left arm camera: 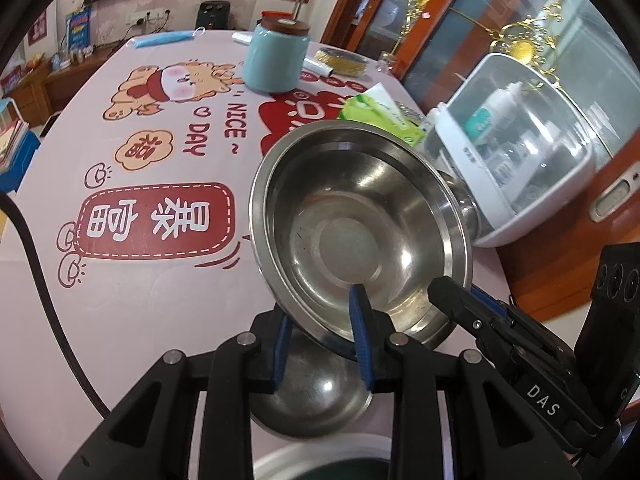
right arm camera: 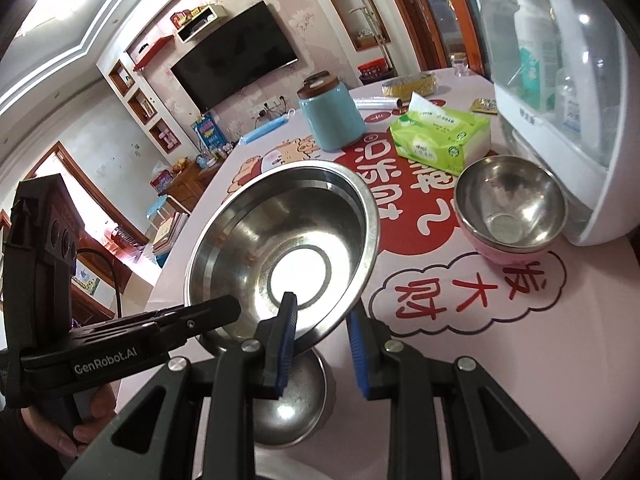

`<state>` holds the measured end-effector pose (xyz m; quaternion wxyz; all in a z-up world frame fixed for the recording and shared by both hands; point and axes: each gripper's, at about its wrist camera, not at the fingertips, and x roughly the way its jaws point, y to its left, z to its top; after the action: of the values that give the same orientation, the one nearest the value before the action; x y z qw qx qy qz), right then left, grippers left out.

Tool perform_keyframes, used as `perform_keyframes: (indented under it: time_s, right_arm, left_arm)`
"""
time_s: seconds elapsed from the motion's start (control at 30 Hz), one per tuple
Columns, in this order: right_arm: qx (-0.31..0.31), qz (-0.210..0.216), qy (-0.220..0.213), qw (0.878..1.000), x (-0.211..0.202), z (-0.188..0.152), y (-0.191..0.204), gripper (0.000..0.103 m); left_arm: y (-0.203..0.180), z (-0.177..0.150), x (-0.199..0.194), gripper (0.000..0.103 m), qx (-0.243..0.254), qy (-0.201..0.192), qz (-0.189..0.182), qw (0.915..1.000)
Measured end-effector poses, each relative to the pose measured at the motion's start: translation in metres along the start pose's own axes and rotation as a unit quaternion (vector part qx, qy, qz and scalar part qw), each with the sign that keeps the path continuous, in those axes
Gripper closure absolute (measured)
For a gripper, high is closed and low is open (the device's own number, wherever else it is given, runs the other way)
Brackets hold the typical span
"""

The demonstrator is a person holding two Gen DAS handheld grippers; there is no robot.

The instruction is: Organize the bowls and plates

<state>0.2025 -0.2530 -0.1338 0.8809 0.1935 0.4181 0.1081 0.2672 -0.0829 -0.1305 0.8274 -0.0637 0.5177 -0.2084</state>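
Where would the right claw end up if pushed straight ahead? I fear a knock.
Likely nowhere new: the right claw already grips the big steel bowl; its inside lies directly ahead.

large bowl [left arm camera: 360, 216]: polished steel, glossy, fine scuffs, clamped by both hand-held grippers
second steel bowl [left arm camera: 316, 392]: shiny metal, below the left hand-held gripper [left arm camera: 324, 340]
small bowl [right arm camera: 510, 204]: bright steel inside, glossy pink outer shell, beyond the right hand-held gripper [right arm camera: 322, 340]
finger pads [right arm camera: 286, 344]: ribbed blue rubber on matt black plastic
table [left arm camera: 160, 288]: smooth printed pink cover, faint sheen
jar [left arm camera: 276, 58]: glazed pale-blue ceramic, brown lid
tissue pack [right arm camera: 440, 140]: glossy green plastic wrap
cabinet [left arm camera: 516, 148]: clear plastic dome, white plastic base
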Motion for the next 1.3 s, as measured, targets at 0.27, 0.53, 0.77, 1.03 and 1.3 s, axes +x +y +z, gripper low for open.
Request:
perform_keyframes:
  time_s: [0.27, 0.53, 0.77, 1.03, 1.3]
  right_arm:
    - [0.004, -0.008, -0.021, 1.000, -0.036, -0.018, -0.003, 0.078]
    - [0.015, -0.025, -0.040, 0.999, -0.077, -0.043, -0.009, 0.078]
    - [0.028, -0.044, -0.051, 0.997, -0.112, -0.067, -0.017, 0.078]
    - [0.049, -0.060, -0.055, 0.995, -0.145, -0.100, -0.027, 0.078]
    - [0.070, -0.075, -0.051, 0.993, -0.170, -0.134, -0.040, 0.079]
  left_arm:
    - [-0.026, -0.022, -0.023, 0.077, 0.029, -0.008, -0.013, 0.9995]
    - [-0.054, -0.049, -0.040, 0.077, 0.061, -0.010, -0.028, 0.9977]
    - [-0.079, -0.076, -0.052, 0.076, 0.086, -0.004, -0.043, 0.9953]
    - [-0.107, -0.111, -0.059, 0.075, 0.122, 0.012, -0.056, 0.9909]
    - [-0.129, -0.148, -0.059, 0.074, 0.144, 0.034, -0.065, 0.9868]
